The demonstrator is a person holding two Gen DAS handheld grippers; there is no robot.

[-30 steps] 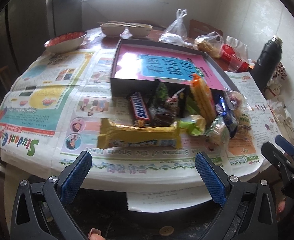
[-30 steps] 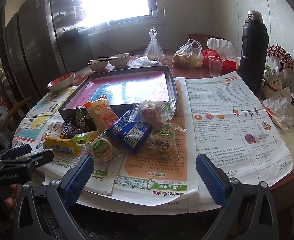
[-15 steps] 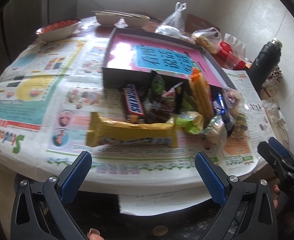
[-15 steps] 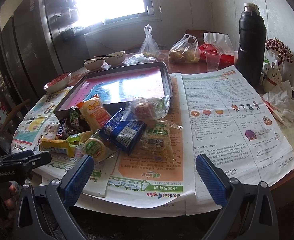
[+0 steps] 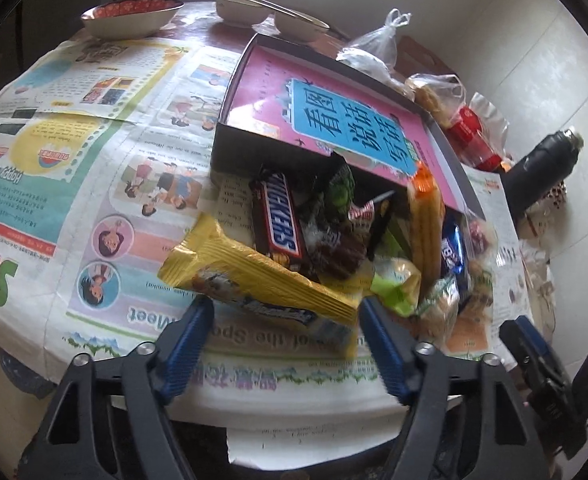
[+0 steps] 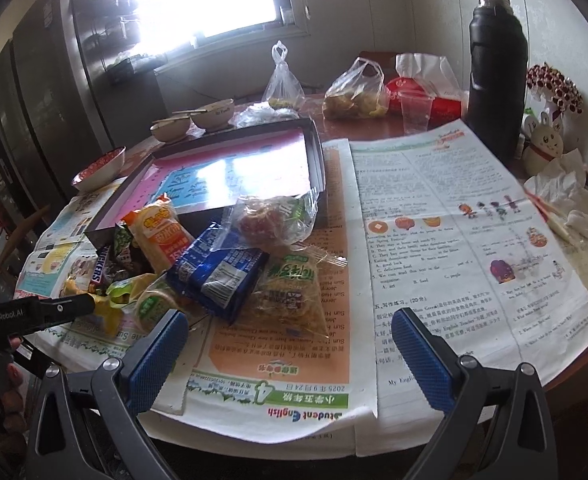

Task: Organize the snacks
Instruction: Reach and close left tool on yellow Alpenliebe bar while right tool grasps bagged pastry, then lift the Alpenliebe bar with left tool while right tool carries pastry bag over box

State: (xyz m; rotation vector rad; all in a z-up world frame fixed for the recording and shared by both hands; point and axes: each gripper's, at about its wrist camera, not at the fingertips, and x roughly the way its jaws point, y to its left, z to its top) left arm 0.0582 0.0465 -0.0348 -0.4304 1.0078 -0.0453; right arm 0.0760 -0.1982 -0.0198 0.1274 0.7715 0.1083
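A pile of snacks lies on newspaper in front of a shallow dark box (image 5: 246,152) lined with a pink sheet. A long yellow bar (image 5: 262,280) lies nearest, with a Snickers bar (image 5: 280,216) behind it. An orange pack (image 6: 162,236), a blue pack (image 6: 218,268) and a clear noodle bag (image 6: 290,280) lie to the right. My left gripper (image 5: 284,320) straddles the near edge of the yellow bar. Its jaws are closing, and the pads do not visibly press on the bar. My right gripper (image 6: 290,340) stands open just before the noodle bag, holding nothing.
A black flask (image 6: 494,80), a clear cup (image 6: 414,108) and tied plastic bags (image 6: 354,88) stand at the back right. Two bowls with chopsticks (image 6: 174,128) and a red-patterned bowl (image 5: 130,16) sit at the back left. Crumpled tissues (image 6: 566,192) lie far right. The table edge is close below both grippers.
The left gripper has come forward and down onto the yellow bar, and its fingers have narrowed around it. The right gripper has edged closer to the pile, still wide.
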